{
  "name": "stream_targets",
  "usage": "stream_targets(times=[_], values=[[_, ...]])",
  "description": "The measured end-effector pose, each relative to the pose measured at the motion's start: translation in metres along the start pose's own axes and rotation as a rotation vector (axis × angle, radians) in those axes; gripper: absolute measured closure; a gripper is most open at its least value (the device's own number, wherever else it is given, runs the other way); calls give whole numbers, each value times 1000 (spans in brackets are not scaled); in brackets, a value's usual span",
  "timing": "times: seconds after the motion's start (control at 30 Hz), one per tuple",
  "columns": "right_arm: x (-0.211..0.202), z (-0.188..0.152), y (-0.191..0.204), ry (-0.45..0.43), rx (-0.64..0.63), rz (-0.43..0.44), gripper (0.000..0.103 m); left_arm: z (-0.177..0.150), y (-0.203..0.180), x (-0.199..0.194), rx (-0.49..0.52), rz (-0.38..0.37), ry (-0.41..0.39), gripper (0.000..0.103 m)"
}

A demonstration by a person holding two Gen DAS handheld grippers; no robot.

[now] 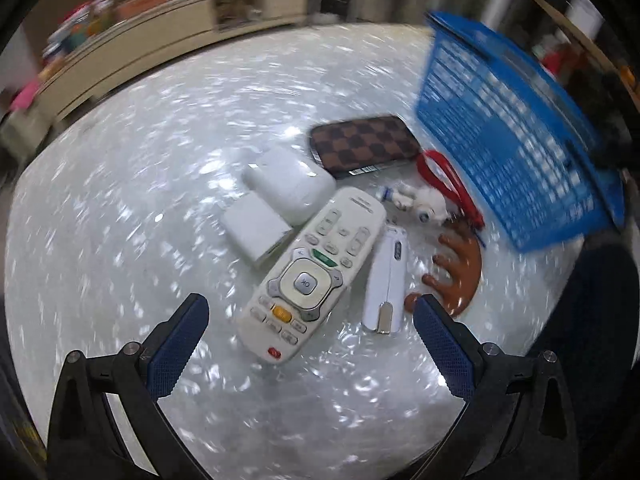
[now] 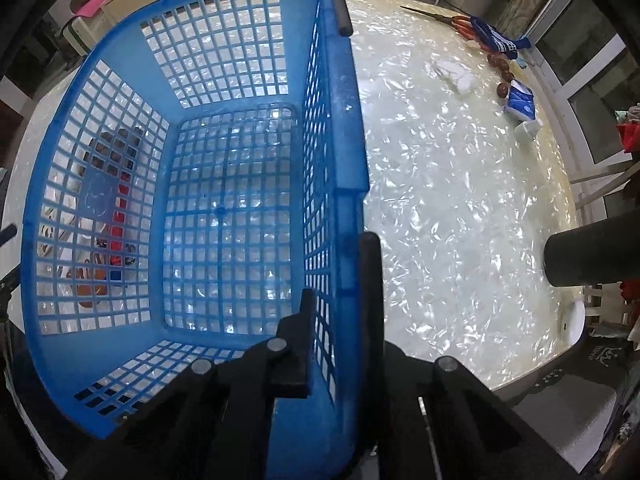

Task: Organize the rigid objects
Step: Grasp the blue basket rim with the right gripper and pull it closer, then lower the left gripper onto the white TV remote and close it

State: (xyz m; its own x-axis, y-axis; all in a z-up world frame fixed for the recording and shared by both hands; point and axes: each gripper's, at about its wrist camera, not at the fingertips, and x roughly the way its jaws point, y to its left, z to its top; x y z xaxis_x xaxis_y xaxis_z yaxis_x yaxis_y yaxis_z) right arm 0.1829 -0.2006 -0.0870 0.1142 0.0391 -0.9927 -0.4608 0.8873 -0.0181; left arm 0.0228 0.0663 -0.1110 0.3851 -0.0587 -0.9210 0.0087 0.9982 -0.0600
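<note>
Clutter lies spread just ahead of my left gripper, whose blue-padded jaws stand wide apart with nothing between them. Directly in front of the gap sits the long white remote control with grey and orange buttons, its near end between my fingertips. Just beside it, toward my right finger, lies a slim white stick-shaped device, and past that a brown wooden comb with knobbed teeth. Farther ahead rest a small white rectangular charger block, a rounded white plastic case touching it, a brown chequered wallet, and a fluffy white keychain toy on a red strap.

My right gripper is closed on the side wall of the blue plastic lattice basket, one finger inside and one outside the rim. The basket is empty; through its mesh I see the pearly white tabletop. From the left wrist view it looks tilted, close beside the keychain and comb.

I judge the risks to be these: the basket, pinched by one wall only, could swing or slip and sweep the near items along the table. My left jaws, closing on the remote, might also catch the white stick, since the two lie nearly touching.
</note>
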Motion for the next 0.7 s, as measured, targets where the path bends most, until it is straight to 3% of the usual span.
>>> stream_targets(times=[0.13,0.37,0.7], values=[[1,-3,0,-4,1,9,96,1,2,21,93,-52,71,0],[3,-4,-6,0,7,37,96,0,8,53,97,-79,165,0],[12,-9,-12,13,10,62,96,20,2,70,170,-130,178,5]])
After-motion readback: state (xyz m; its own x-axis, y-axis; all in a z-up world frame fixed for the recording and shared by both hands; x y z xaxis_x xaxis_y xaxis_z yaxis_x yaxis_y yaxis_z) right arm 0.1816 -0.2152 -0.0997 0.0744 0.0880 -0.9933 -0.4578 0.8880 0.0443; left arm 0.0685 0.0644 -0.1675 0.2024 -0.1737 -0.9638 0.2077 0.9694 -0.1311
